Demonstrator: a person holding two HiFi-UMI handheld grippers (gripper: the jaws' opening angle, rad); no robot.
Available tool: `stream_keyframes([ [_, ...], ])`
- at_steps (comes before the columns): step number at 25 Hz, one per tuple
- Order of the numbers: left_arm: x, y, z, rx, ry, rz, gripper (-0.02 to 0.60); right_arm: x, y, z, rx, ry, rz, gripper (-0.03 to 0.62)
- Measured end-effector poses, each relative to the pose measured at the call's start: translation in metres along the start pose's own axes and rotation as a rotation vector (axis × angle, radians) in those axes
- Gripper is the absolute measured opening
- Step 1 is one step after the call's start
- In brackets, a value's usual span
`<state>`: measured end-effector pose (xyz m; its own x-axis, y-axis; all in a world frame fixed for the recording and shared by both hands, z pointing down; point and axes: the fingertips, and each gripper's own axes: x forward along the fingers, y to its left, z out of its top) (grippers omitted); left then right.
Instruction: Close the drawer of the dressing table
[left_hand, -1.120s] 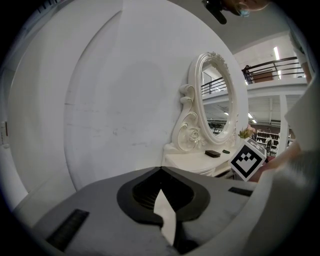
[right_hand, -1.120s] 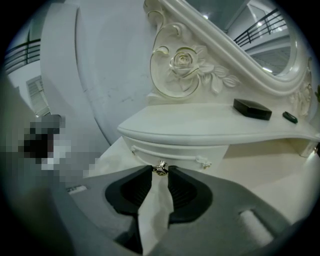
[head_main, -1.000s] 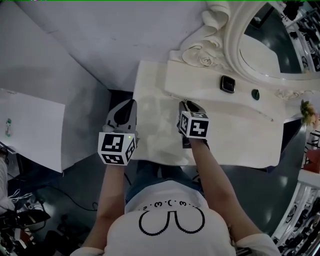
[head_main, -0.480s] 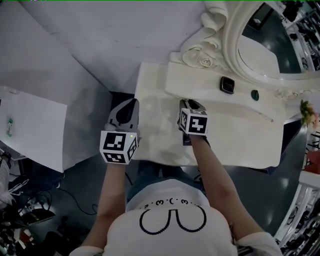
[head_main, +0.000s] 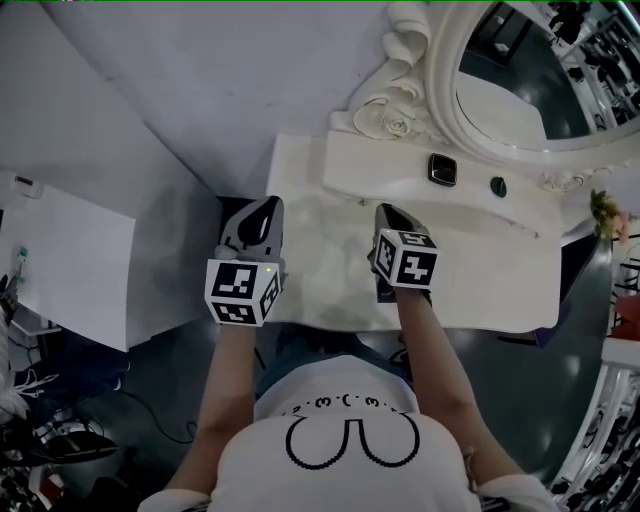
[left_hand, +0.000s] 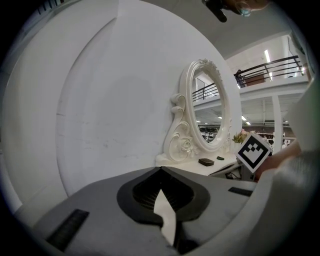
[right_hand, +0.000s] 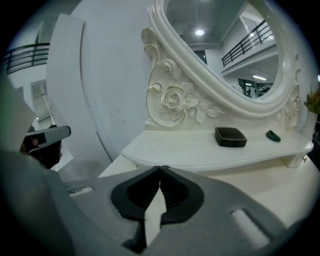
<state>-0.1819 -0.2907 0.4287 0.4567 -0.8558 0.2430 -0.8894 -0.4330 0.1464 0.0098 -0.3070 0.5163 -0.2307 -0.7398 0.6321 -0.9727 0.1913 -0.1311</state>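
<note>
Overhead, the left gripper (head_main: 266, 208) hangs just off the white dressing table (head_main: 480, 270), jaws closed on nothing. The right gripper (head_main: 387, 212) hovers above the counter, its jaws closing, nothing between them. No drawer juts past the front edge, so it is probably shut, or hidden beneath. Risk: the overhanging counter may conceal a drawer left slightly ajar.

Right hand-held gripper (head_main: 386, 212) higher above the dressing table (head_main: 480, 262) than before, jaws closing on nothing.
</note>
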Motion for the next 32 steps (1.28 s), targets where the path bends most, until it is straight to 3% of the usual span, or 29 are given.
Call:
stream_keyframes([
  [4, -0.001, -0.011, 0.012, 0.019, -0.031, -0.02, -0.003, -0.031, 0.003, 0.02, -0.06, -0.076, 0.043, 0.003],
  [9, -0.006, -0.026, 0.037, 0.054, -0.086, -0.042, -0.003, -0.079, 0.012, 0.059, -0.17, -0.242, 0.069, 0.002],
  [20, -0.024, -0.043, 0.114, 0.14, -0.269, -0.054, -0.003, -0.177, 0.016, 0.13, -0.276, -0.562, 0.038, 0.002],
  [32, -0.043, -0.061, 0.174, 0.225, -0.415, -0.05, -0.003, -0.243, 0.015, 0.164, -0.334, -0.719, -0.012, 0.002],
])
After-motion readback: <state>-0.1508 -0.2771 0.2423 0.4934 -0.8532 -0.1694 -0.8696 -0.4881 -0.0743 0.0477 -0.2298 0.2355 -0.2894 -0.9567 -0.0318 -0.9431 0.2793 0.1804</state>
